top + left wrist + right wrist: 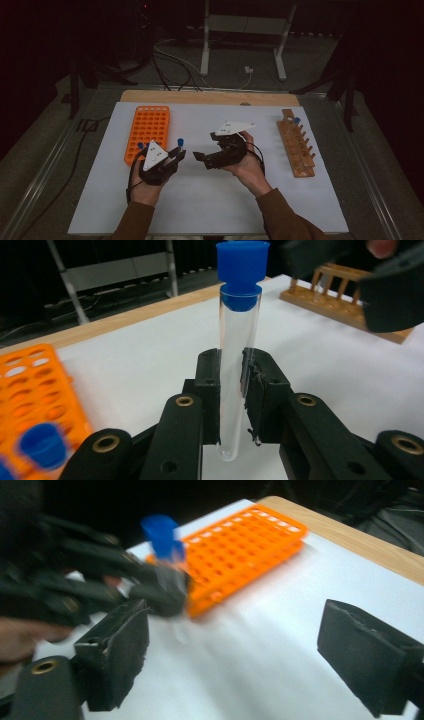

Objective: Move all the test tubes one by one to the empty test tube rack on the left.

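A clear glass test tube with a blue stopper [239, 340] stands upright, pinched in the left tool [231, 390] above the white tabletop [210, 200].

The right tool [250, 655] faces it from just beside, its jaws spread with nothing between them. An orange plastic tube rack [148, 131] lies on the white sheet to the left, a wooden peg rack [297, 145] well apart to the right. A bare wooden edge [200, 97] runs along the far side; behind it are a grey floor, cables [170, 62] and a pale metal stand [245, 30] in a dark room.
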A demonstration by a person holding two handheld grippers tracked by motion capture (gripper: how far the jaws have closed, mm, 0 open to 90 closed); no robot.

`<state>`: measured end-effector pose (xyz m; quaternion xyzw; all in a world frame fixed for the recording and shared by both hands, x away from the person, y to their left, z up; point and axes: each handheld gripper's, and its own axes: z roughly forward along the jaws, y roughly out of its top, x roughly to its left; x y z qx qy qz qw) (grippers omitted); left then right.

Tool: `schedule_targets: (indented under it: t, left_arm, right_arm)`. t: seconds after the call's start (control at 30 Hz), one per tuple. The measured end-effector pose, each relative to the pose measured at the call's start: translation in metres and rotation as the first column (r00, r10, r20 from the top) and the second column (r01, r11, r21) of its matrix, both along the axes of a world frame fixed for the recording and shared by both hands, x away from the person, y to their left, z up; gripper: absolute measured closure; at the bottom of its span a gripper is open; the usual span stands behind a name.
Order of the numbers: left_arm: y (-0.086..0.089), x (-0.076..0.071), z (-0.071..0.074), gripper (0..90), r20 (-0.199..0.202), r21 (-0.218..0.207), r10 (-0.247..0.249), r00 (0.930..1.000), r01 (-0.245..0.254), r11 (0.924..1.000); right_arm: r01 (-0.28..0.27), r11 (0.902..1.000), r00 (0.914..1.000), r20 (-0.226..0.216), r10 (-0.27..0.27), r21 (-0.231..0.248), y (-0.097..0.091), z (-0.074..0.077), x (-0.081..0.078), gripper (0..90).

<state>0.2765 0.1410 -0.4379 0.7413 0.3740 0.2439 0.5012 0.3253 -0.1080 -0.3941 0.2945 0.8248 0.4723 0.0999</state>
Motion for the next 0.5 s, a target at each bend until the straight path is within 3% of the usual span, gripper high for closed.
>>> schedule_targets:
  t: [0.27, 0.5]
  left_arm:
    - [0.04, -0.003, 0.006, 78.1, -0.004, -0.038, 0.079, 0.9969, -0.079, 0.9962]
    - [0.075, -0.004, 0.008, 78.0, -0.009, -0.074, 0.162, 0.9868, -0.162, 0.984]
  right_arm:
    - [0.059, 0.9983, 0.9983, 0.006, -0.059, -0.004, -0.028, -0.005, -0.002, 3.1]
    - [0.079, 0.9968, 0.9967, 0.02, -0.079, 0.011, -0.046, -0.001, -0.006, 2.3]
